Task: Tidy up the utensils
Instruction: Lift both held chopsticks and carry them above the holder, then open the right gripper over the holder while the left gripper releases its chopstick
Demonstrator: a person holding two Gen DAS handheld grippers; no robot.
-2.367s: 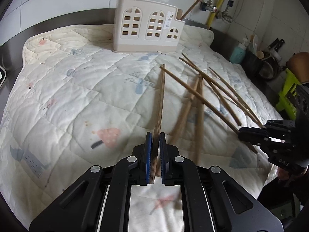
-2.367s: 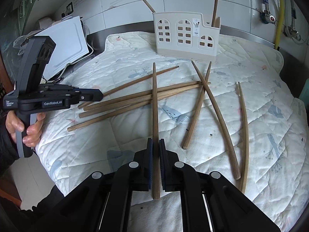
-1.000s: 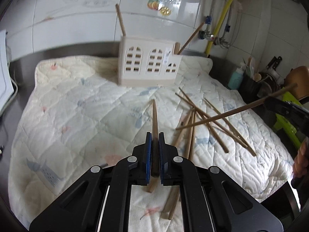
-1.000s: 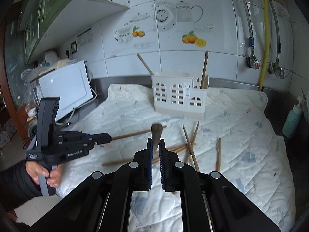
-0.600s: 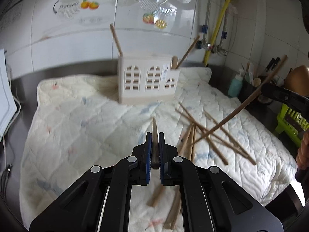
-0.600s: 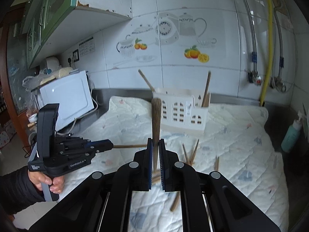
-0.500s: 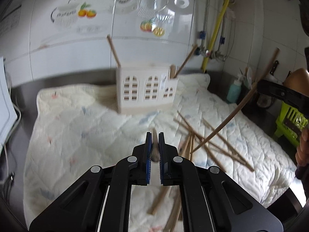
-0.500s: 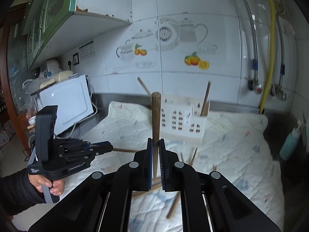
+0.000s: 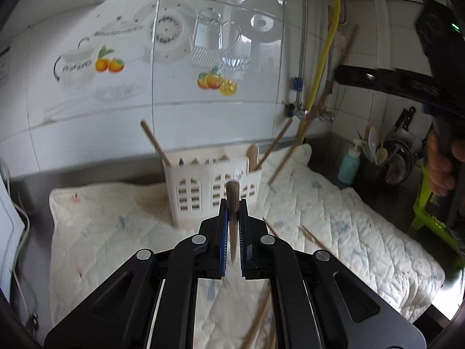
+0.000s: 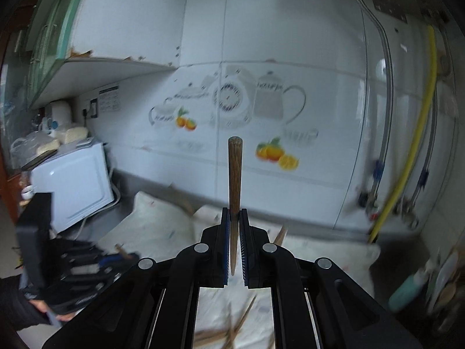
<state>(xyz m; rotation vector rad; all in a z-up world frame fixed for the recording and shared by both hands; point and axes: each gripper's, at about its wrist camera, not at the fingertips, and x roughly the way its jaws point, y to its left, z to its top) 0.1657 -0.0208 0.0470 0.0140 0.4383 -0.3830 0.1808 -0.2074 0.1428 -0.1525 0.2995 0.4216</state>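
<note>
My left gripper [image 9: 232,206] is shut on a wooden chopstick [image 9: 232,195], held end-on above the quilt, pointing toward the white utensil holder [image 9: 213,192]. The holder stands at the back of the quilt with a few chopsticks leaning in it. My right gripper [image 10: 233,215] is shut on a wooden chopstick [image 10: 234,171] that points up at the tiled wall. In the left wrist view the right gripper [image 9: 343,77] is raised at upper right, its chopstick [image 9: 316,104] slanting down. Loose chopsticks [image 9: 315,237] lie on the quilt.
A cream quilted mat [image 9: 348,221] covers the steel counter. A teal bottle [image 9: 348,164] and a pot of kitchen tools [image 9: 380,163] stand at the right. A white microwave [image 10: 72,183] stands at the left. A yellow pipe [image 9: 321,61] runs up the wall.
Both grippers have lifted their chopsticks off the quilt and risen, tilting upward. The right gripper now points at the wall. The left has drawn closer to the holder.
</note>
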